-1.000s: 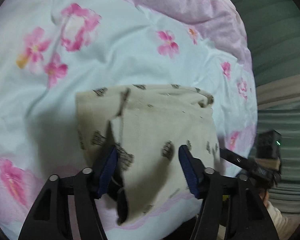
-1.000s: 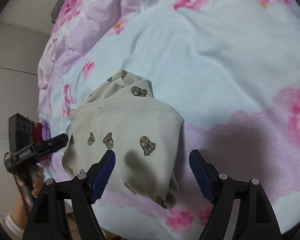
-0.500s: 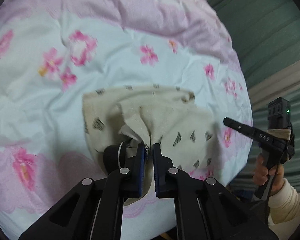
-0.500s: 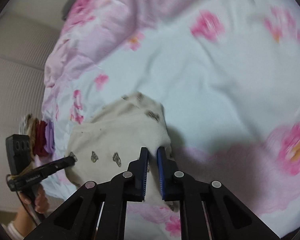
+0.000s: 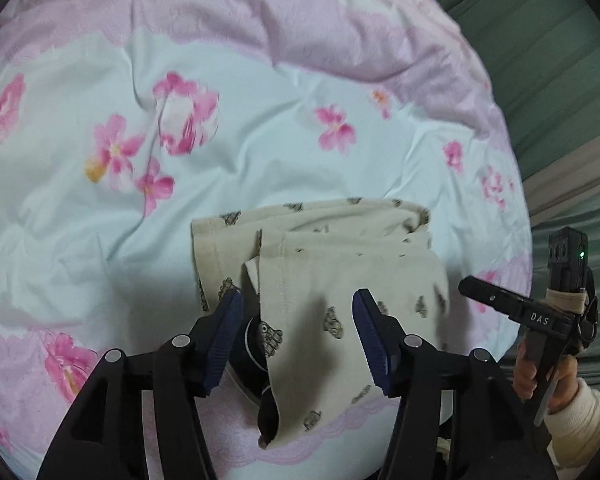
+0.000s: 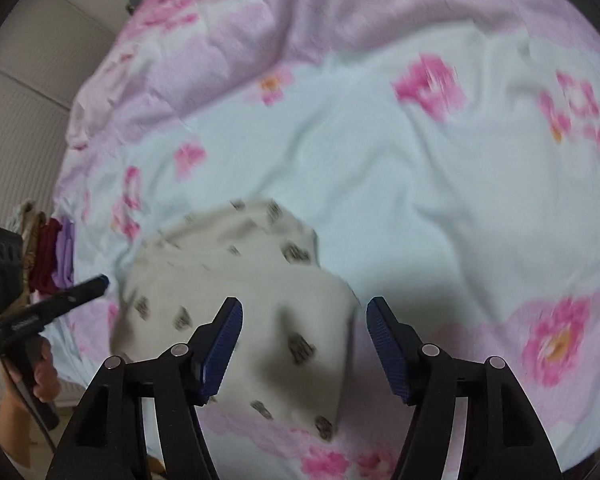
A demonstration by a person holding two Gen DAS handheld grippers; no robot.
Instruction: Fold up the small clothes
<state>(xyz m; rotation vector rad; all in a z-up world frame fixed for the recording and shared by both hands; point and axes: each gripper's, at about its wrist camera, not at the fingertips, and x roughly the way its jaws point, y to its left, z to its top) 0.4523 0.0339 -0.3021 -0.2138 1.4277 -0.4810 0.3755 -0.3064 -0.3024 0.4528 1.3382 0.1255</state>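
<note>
A small beige garment with dark printed figures lies folded on the flowered bedsheet. My left gripper hangs just above its near part. The jaws are opening, the cloth lies below the gap, and the pads do not press it. A dark piece shows under the loose flap by the left finger. In the right wrist view the garment looks blurred. My right gripper hovers over its right corner, its jaws opening with nothing gripped. Each gripper also shows in the other's view: the right gripper, the left gripper.
A rumpled pink quilt lies across the far side of the bed. A stack of folded clothes, red and purple, sits at the bed's left edge. Green fabric stands beyond the right edge. A hand holds the right gripper.
Half a second ago both grippers were shut on pinched cloth. Now both have let go and stand open, a little higher, and the garment lies flatter on the sheet.
</note>
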